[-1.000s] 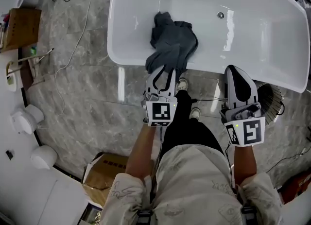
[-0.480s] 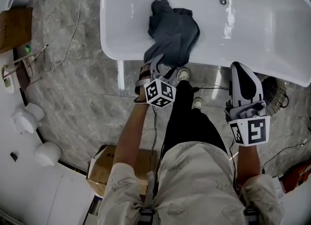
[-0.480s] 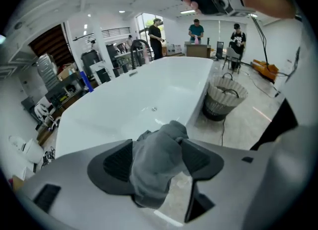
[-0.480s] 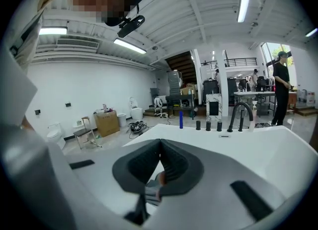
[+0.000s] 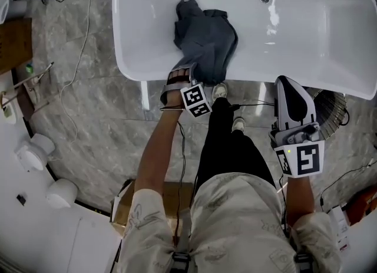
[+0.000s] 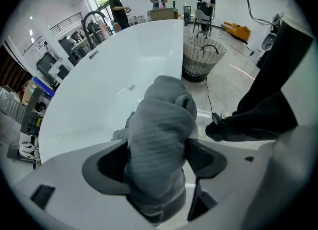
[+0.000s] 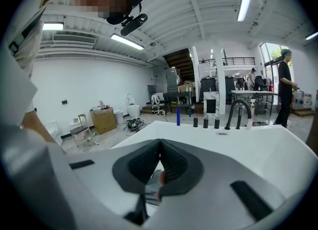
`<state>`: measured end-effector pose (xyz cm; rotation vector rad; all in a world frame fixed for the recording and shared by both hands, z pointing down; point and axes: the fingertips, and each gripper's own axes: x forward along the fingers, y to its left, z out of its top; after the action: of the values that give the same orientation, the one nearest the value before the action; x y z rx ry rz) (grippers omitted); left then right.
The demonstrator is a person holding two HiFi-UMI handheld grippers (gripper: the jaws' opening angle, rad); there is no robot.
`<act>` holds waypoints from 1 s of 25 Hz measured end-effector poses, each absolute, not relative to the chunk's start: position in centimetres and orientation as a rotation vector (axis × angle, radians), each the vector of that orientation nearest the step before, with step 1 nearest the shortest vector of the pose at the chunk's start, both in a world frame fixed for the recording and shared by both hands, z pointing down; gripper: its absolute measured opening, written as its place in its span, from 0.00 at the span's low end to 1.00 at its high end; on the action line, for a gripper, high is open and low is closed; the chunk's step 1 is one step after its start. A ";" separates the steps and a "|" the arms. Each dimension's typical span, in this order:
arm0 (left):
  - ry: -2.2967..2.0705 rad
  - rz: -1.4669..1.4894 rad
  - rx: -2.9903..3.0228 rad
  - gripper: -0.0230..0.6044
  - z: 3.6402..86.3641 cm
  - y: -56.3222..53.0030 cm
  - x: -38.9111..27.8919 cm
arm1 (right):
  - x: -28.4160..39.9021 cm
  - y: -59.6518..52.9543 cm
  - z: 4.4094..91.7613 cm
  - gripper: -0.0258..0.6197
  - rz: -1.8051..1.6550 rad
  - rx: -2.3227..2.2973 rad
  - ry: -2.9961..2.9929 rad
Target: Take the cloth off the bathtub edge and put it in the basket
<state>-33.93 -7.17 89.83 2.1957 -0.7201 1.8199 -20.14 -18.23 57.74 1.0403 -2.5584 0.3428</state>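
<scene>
- Ahead of both pairs of jaws, the white bathtub (image 5: pixel 306 36) fills the top of the head view, its near rim running just beyond the two grippers.
- Beyond the left jaws and to their right, the wicker basket (image 6: pixel 201 57) stands on the floor beside the tub's outer wall. In the head view it sits just to the right of the right gripper, well apart from the left jaws.
- Between the left jaws, the grey cloth (image 6: pixel 161 139) rises in a bunched fold. From there it drapes over the near rim, and the rest of it lies down the tub's inner slope ahead of the jaws.
- At the rim, the left gripper (image 5: pixel 179 83) points steeply down onto the cloth. Its jaws have just been opening and now stand wide apart, one on each side of the fold, which fills the gap between them without being clamped.
- Off to the right of the left jaws, the right gripper (image 5: pixel 293 109) hangs over the floor short of the rim, with its jaws closed tip to tip.
</scene>
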 end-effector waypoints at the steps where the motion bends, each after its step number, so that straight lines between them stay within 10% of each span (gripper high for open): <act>1: -0.708 1.825 2.200 0.59 90.1 -7.2 -33.8 | -20.2 -18.2 57.7 0.02 0.343 1.042 -2.556; 25: -1.058 1.609 2.155 0.08 84.5 -6.7 -34.3 | -19.8 -18.7 53.8 0.02 0.300 1.106 -2.584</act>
<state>-34.32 -6.69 84.51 2.1553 -1.0579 1.6087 -19.77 -18.67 53.78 1.1061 -2.5839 0.3004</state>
